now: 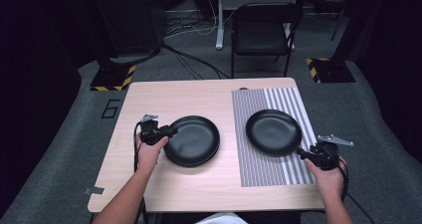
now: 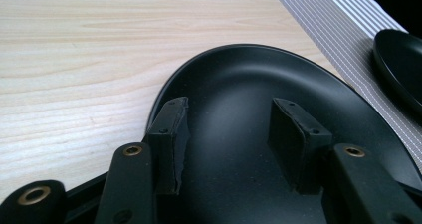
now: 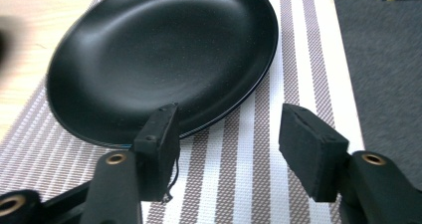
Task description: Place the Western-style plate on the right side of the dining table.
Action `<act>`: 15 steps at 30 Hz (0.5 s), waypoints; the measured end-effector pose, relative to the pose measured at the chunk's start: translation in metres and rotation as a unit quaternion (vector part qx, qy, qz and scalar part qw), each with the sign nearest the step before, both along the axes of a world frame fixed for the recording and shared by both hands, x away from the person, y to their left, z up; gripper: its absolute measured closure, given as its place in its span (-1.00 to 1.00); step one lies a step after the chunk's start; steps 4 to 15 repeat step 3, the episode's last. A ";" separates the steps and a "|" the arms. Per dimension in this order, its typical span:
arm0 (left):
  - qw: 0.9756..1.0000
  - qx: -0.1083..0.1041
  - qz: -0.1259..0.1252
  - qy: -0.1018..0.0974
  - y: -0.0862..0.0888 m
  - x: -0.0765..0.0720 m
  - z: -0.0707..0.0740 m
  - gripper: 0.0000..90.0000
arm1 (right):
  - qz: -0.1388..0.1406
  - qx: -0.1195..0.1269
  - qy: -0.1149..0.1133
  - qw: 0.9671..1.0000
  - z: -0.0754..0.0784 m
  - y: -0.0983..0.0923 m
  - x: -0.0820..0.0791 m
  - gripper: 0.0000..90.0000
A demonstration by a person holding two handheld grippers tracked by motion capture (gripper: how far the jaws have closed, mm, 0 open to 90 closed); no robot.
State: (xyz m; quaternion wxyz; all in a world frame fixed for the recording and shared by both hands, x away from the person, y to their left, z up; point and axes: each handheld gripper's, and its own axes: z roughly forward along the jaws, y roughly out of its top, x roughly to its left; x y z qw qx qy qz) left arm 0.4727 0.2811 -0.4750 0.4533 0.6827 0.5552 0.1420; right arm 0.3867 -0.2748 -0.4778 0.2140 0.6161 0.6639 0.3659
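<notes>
Two black plates are on the wooden table (image 1: 164, 92). The left plate (image 1: 194, 142) (image 2: 249, 84) rests on bare wood. My left gripper (image 1: 171, 132) (image 2: 231, 107) is at its left rim, open, with both jaws reaching in over the plate's inner surface. The right plate (image 1: 273, 132) (image 3: 164, 55) lies on a grey and white striped placemat (image 1: 268, 171) (image 3: 249, 174). My right gripper (image 1: 301, 153) (image 3: 231, 117) is open at that plate's near right edge. Its left jaw overlaps the rim and its right jaw is over the mat.
A black chair (image 1: 261, 32) stands beyond the table's far edge, with cables on the floor around it. A small strip of tape (image 1: 94, 190) sits at the table's near left corner. The right plate's edge (image 2: 403, 64) shows on the placemat (image 2: 343, 30) in the left gripper view.
</notes>
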 end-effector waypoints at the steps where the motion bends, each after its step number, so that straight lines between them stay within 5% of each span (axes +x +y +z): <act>1: 1.000 -0.002 0.005 -0.006 0.003 0.000 0.000 0.09 | 0.003 -0.007 -0.003 1.000 -0.001 0.000 0.000 -0.14; 15: 1.000 0.000 0.011 -0.010 0.007 0.000 0.001 0.07 | 0.006 -0.019 -0.004 1.000 -0.003 0.001 0.000 -0.16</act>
